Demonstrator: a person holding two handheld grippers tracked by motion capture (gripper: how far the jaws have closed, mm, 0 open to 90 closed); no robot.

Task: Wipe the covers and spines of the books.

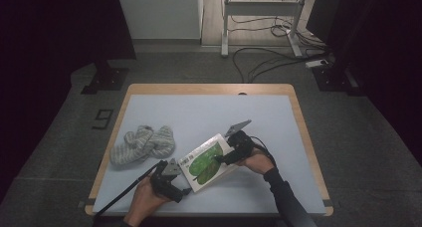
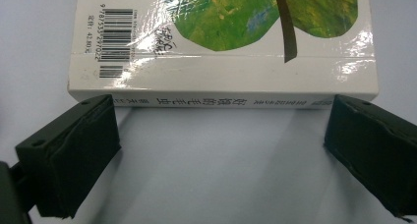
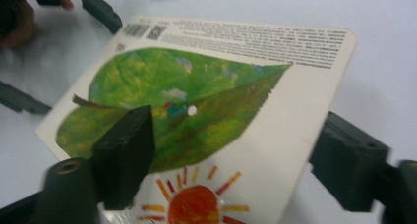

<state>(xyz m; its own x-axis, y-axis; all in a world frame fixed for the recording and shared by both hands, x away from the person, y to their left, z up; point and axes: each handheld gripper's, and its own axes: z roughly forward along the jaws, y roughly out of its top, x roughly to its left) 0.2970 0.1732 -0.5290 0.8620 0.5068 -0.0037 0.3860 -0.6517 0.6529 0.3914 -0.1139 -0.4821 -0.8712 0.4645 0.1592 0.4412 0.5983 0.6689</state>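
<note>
Dim room, cables on the floor behind, and I'm working over a pale blue tabletop (image 1: 209, 112) with a wooden rim. My thing right now is the book (image 1: 206, 162), a thin glossy picture book with a big green leaf on the cover, lying near the front edge between my two hands. A striped grey cloth (image 1: 143, 145) sits bunched off to the left, well apart from it.

Left hand-held gripper (image 1: 171, 174): released, jaws spread wide on either side of the spine, pads not pressing anything. Right hand-held gripper (image 1: 226, 157): one jaw over the cover, the other below the far edge. That corner looks lifted, but the pads aren't pinching yet as far as I can see, so I'd call it released with the book in between.

Handling-wise, I reckon it's light and stiff, basically a flat board. The laminated or shrink-wrapped cover throws glare, so I'd expect it to be slippery under the pads. I'd grip well in from the edge, not the very corner, or it'll probably pivot and slide out. The spine side is the thickest, safest place to pinch. Not fragile, though a hard squeeze could crease it.
</note>
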